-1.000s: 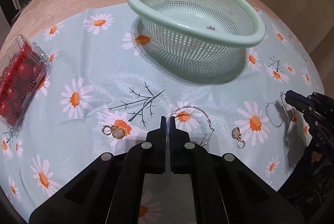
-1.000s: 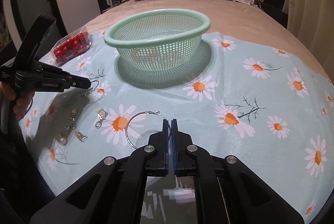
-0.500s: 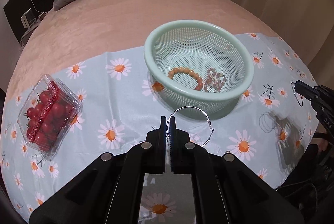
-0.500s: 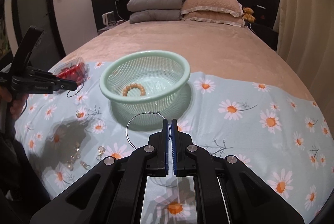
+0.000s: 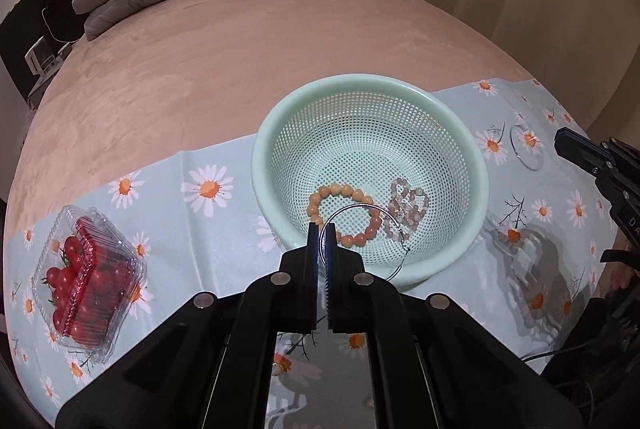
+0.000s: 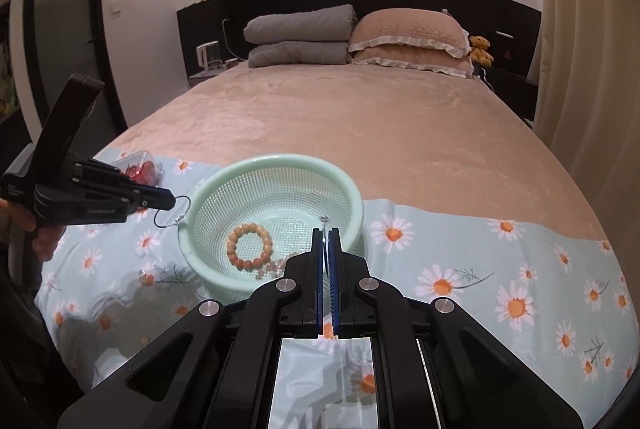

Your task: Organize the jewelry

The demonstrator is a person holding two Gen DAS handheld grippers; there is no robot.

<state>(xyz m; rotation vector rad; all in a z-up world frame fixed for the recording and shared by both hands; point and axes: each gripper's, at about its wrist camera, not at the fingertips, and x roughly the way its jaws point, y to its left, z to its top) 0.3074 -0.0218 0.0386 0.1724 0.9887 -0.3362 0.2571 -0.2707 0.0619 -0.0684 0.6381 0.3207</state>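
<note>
A mint green mesh basket (image 5: 460,133) stands on the daisy cloth and holds an orange bead bracelet (image 5: 362,196) and a pale pink bead bracelet (image 5: 412,203). My left gripper (image 5: 322,229) is shut on a large silver hoop earring (image 5: 384,225), held just above the basket's near rim. My right gripper (image 6: 327,233) is shut on a second silver hoop earring (image 5: 526,149), seen edge-on above the basket's right side (image 6: 348,189). In the right wrist view the left gripper (image 6: 170,200) shows with its hoop (image 6: 170,215) by the basket's left rim.
A clear plastic box of cherry tomatoes (image 5: 86,281) lies at the cloth's left end. A small earring (image 6: 143,274) lies on the cloth (image 6: 500,269) left of the basket. Beyond is the pink bedspread (image 5: 240,49) with pillows (image 6: 408,29) and folded grey quilts (image 6: 298,37).
Both grippers have risen from the cloth and moved toward the basket, each carrying its hoop earring. The basket's inside with the two bracelets has come into view.
</note>
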